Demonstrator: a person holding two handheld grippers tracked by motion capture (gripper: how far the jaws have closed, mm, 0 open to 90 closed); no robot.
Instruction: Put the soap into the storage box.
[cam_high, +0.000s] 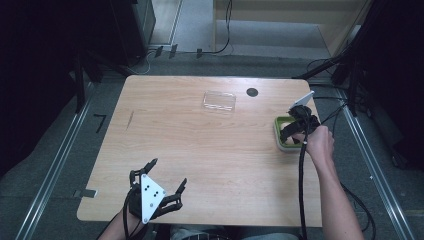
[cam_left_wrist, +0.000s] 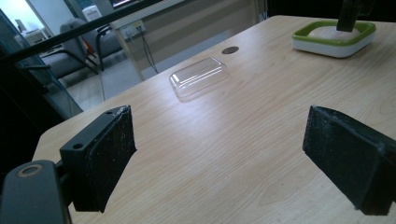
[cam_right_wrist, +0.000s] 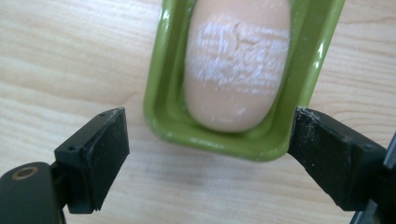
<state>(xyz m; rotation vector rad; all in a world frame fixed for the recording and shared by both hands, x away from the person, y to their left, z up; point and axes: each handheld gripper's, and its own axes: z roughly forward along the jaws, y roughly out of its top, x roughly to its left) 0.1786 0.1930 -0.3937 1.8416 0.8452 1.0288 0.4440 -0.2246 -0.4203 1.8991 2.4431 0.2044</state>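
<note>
While the right gripper (cam_high: 295, 131) hangs over the green tray (cam_high: 278, 134) at the right edge of the table (cam_high: 210, 150), its jaws stand wide apart, straddling the tray's near end with nothing between them but air. In the right gripper view the tray (cam_right_wrist: 163, 98) holds a pale, oblong bar (cam_right_wrist: 236, 65), possibly soap, with a whitish scuffed patch across its top; faint raised marks sit in that patch, but they are too blurred to read as letters. The far end of the bar and tray is cut off by the top edge of that view. From above, the gripper and the person's right hand (cam_high: 320, 142) cover most of the tray, so its contents cannot be made out there.

The left gripper (cam_high: 167, 182) rests low at the near left of the table, jaws spread wide and empty, its grey three-cornered plate (cam_high: 150, 195) facing up. A clear plastic lid (cam_high: 219, 101) lies alone toward the far middle of the table, well apart from the tray; in the left gripper view the lid (cam_left_wrist: 198, 77) shows no label. A small dark round spot (cam_high: 252, 92) sits just beyond it to the right, whether hole or sticker is unclear. No brand or readable writing is visible on any item.
</note>
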